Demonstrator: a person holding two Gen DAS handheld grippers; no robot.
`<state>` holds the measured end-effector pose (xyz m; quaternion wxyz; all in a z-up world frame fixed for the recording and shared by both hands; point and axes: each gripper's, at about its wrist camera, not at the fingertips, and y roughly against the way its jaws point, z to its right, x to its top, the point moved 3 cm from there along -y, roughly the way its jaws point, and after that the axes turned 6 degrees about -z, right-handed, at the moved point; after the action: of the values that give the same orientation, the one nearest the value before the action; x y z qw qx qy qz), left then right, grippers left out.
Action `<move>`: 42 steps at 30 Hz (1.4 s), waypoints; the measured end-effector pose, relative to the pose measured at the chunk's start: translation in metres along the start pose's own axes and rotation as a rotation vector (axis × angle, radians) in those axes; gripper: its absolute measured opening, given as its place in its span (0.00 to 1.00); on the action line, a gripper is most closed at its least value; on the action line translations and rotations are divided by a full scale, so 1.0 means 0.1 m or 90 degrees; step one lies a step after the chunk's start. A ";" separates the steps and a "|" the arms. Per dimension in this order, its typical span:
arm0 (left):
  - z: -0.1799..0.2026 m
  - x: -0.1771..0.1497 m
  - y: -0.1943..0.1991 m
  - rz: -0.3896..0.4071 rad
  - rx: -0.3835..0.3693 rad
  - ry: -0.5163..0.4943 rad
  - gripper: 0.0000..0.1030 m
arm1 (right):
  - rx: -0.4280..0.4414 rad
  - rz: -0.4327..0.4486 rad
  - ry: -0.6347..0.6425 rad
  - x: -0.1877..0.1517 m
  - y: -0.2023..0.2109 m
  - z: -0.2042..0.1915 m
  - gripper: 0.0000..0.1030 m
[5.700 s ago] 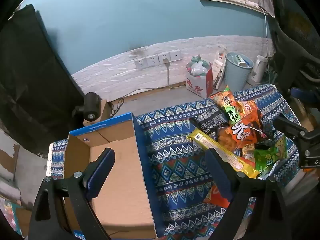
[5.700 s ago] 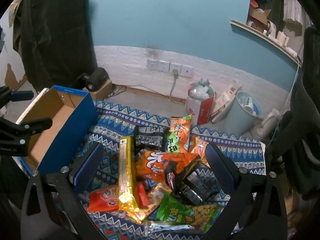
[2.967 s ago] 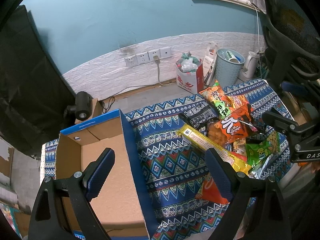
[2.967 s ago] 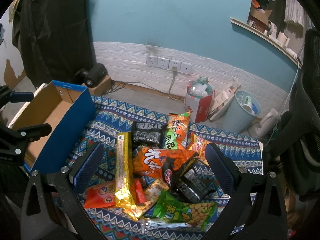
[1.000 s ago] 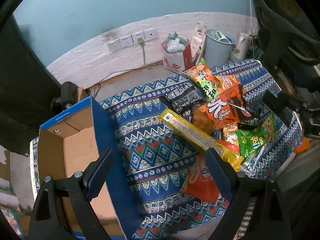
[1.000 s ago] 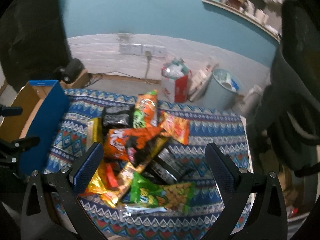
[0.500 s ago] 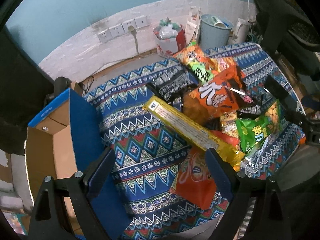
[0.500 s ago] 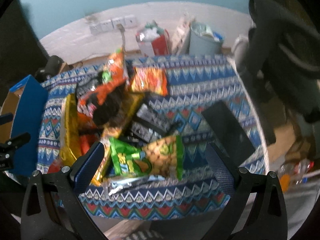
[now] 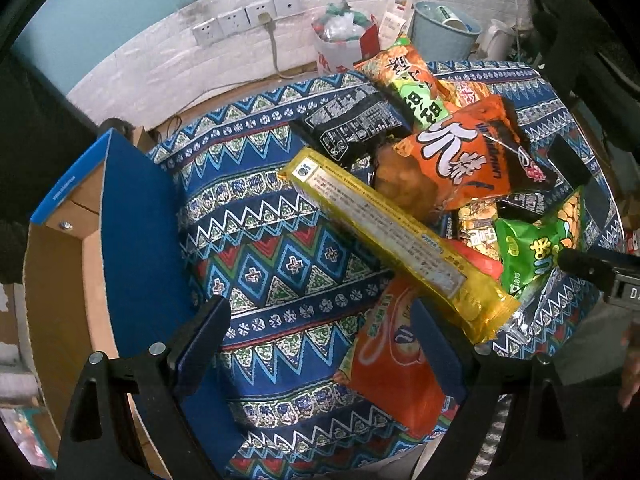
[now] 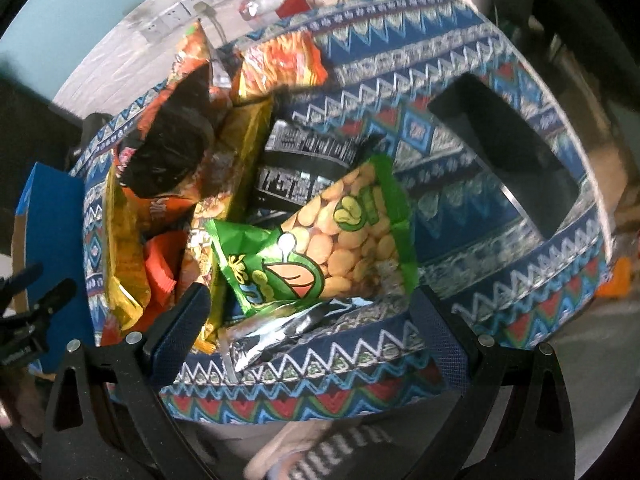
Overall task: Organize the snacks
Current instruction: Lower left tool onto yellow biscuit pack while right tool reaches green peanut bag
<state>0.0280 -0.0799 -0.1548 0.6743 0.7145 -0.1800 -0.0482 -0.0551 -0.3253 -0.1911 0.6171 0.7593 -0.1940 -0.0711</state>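
A heap of snack packets lies on a table under a patterned blue cloth (image 9: pixel 280 216). My left gripper (image 9: pixel 320 332) is open, pointing steeply down over the cloth, with an orange packet (image 9: pixel 396 364) by its right finger. A long yellow packet (image 9: pixel 384 236) crosses the heap above it. An open cardboard box with blue walls (image 9: pixel 132 240) stands at the left. My right gripper (image 10: pixel 312 320) is open above the table's front edge, with a green peanut bag (image 10: pixel 344 236) and a silver packet (image 10: pixel 276 332) between its fingers, untouched. The right gripper's tip (image 9: pixel 588 268) shows at the left view's right edge.
An orange chip bag (image 9: pixel 460 160) and black packets (image 9: pixel 352 124) top the heap. A flat black object (image 10: pixel 504 160) lies on the cloth at the right. Behind the table are wall sockets (image 9: pixel 248 20), a red-and-white bag (image 9: pixel 344 44) and a blue bin (image 9: pixel 444 32). A dark chair (image 9: pixel 592 40) stands right.
Both grippers have sunk toward the table and tipped further down. The right one rolled and moved over the green peanut bag at the front edge. Jaws stayed wide.
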 end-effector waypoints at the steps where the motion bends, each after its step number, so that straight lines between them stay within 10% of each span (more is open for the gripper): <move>1: 0.00 0.01 -0.01 -0.004 -0.003 0.003 0.90 | 0.003 -0.004 -0.006 0.01 -0.03 0.00 0.97; 16: -0.15 0.29 -0.28 -0.044 -0.055 0.089 0.90 | -0.028 0.010 -0.054 0.40 -0.25 0.02 0.95; 27: -0.18 0.50 -0.54 -0.078 -0.112 0.170 0.90 | -0.010 0.009 -0.055 0.47 -0.37 0.00 0.60; 42: -0.01 0.62 -0.79 -0.108 -0.150 0.183 0.86 | 0.002 0.029 -0.022 0.65 -0.40 -0.05 0.41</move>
<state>0.1016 -0.0972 -0.2215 0.7653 0.6431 -0.0141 -0.0234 0.0146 -0.3393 -0.2201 0.6137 0.7544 -0.2222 -0.0698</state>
